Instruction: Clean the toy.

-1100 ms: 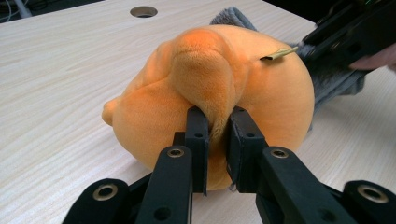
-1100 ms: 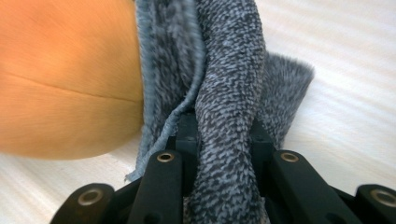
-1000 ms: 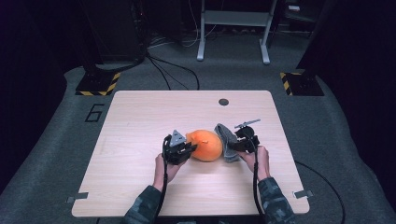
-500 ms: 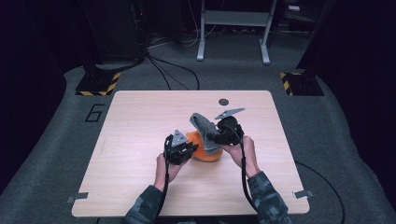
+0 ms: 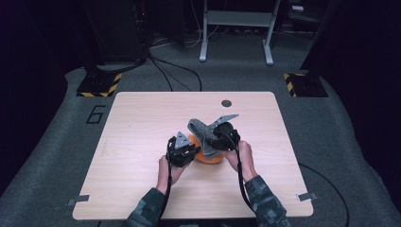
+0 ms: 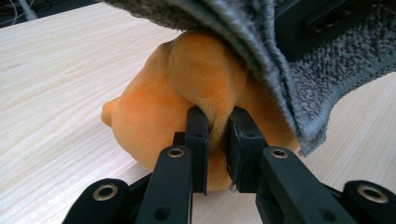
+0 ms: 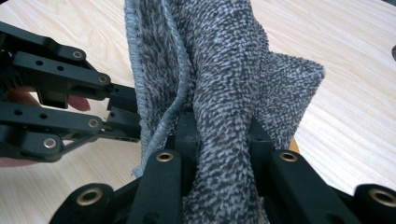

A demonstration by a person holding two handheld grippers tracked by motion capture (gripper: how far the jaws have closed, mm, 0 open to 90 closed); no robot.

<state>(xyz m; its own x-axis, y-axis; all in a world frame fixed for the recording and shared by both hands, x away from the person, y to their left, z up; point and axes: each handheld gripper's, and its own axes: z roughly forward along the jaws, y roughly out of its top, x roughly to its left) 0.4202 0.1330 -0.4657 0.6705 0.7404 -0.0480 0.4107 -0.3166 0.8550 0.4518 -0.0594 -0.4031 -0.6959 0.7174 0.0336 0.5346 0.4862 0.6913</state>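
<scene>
Up close, left gripper [image 6: 215, 135] fingers pinching orange plush [image 6: 187, 98]; right gripper [image 7: 219, 140] fingers clamped on grey cloth [image 7: 229, 70], seemingly overhead.

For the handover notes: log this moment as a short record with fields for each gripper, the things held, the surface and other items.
left gripper: shut, pinching a fold of the soft orange plush toy
right gripper: shut on the grey woven terry cloth, held above the toy
cloth position: draped over the top of the orange toy, one edge hanging down beside it
toy position: resting on the light wooden table
other items: small dark round disc near the table's far edge
hands: one on each gripper
</scene>
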